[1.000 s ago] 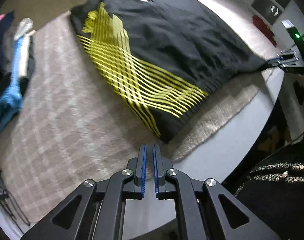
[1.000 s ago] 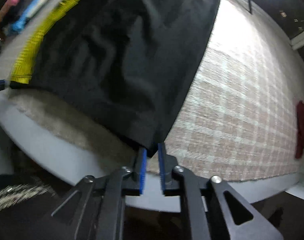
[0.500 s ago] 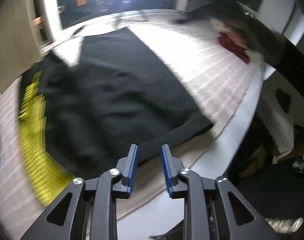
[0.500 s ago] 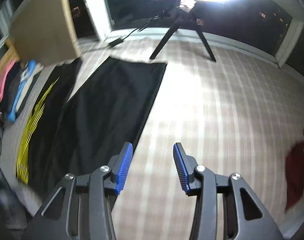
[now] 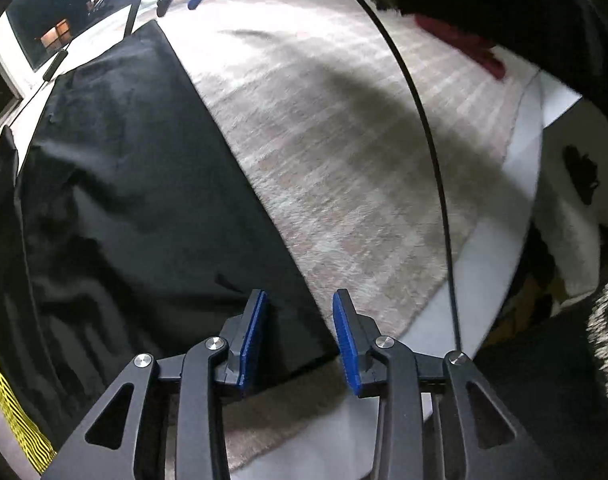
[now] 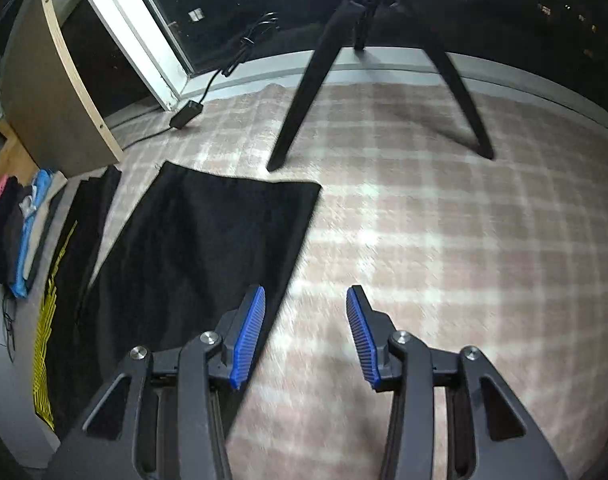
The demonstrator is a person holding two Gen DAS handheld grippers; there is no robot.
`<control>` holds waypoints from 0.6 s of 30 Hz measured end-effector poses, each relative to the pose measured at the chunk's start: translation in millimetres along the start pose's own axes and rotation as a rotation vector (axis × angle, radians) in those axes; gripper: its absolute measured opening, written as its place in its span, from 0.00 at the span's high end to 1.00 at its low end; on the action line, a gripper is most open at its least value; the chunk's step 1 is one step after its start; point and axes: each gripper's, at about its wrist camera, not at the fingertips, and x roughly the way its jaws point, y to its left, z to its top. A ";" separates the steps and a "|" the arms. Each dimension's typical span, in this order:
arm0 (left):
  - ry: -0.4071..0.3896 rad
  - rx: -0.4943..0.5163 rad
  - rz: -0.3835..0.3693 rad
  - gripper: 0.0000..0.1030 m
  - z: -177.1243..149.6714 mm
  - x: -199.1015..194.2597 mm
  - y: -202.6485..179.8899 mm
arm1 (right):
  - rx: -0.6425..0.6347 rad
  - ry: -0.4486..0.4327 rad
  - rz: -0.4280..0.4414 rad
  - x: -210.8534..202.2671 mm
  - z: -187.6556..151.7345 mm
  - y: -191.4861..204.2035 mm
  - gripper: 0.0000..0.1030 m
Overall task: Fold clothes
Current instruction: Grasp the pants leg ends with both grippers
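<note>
The black garment with yellow stripes is lying flat and folded lengthwise on the checked cloth that is covering the tabletop, with its long straight edge running away from me. I am holding my left fingers just over the near corner of the garment; they are standing partly open, they have just been opening a little more, and nothing is between the blue pads. My right fingers are hovering over the same long edge further along, with the left pad above the black fabric and the right pad above the bare checked cloth; they are also partly open and are gripping nothing. In the right view, a pile of folded clothes is sitting well apart at the far left, and black tripod legs are standing on the cloth beyond the garment. A dark red item is lying at the far right corner in the left view.
</note>
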 end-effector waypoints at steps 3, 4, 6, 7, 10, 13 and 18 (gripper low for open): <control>-0.001 -0.050 -0.013 0.69 -0.7 1.3 8.3 | -0.033 0.004 -0.019 16.1 12.5 8.0 0.58; -0.002 -0.069 -0.027 0.70 -1.3 0.3 12.3 | -0.044 0.012 -0.027 22.5 16.2 11.6 0.58; -0.004 -0.094 -0.038 0.74 -2.6 -1.3 17.9 | -0.073 0.027 -0.061 34.5 21.9 19.2 0.58; -0.004 -0.109 -0.043 0.81 -3.4 -2.3 21.2 | -0.088 0.035 -0.077 41.1 24.0 23.2 0.58; -0.005 -0.163 -0.091 0.93 -6.8 -6.2 33.2 | -0.098 0.041 -0.043 52.3 25.5 28.3 0.59; -0.021 -0.202 -0.138 0.99 -11.8 -12.8 45.0 | -0.114 0.030 -0.045 54.7 27.5 33.7 0.98; -0.100 -0.265 -0.219 0.99 -22.2 -43.1 69.6 | -0.073 -0.027 0.024 28.5 37.6 41.7 0.97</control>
